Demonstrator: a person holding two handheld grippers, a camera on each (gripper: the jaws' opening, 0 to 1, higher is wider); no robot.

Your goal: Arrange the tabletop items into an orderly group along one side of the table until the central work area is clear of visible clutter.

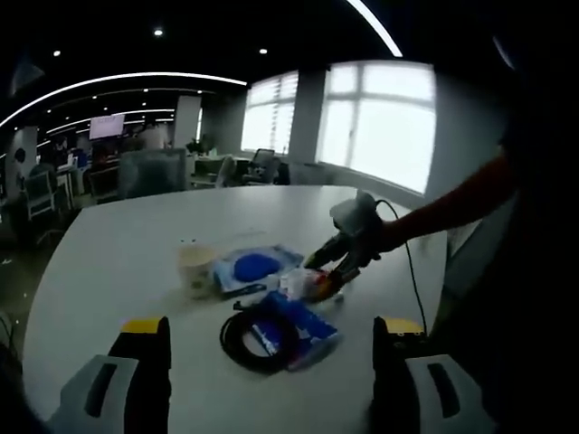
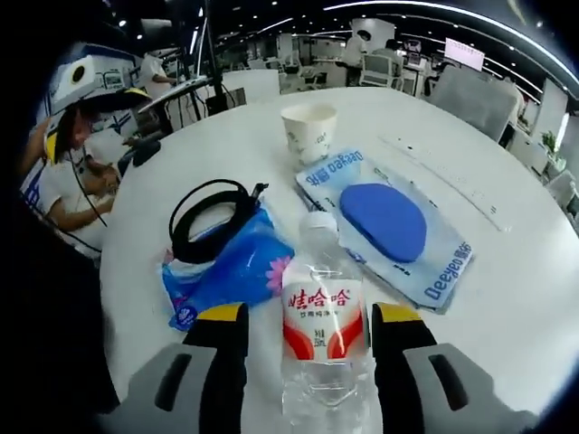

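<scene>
Now right tool [image 2: 308, 339] around upright water bottle [image 2: 318, 334], contact unclear; left tool [image 1: 271, 339] wide open, empty.

A white table [image 2: 507, 298] with a rounded edge carries a small cluster of things. A paper cup [image 2: 309, 131] stands upright, and just beside it lies a flat wipes pack [image 2: 389, 226] with a blue oval lid. A blue tissue pack [image 2: 231, 267] lies near it, with a coiled black cable [image 2: 213, 217] resting partly on top. A clear bottle [image 2: 322, 316] with a red label stands on the table by the packs.
</scene>
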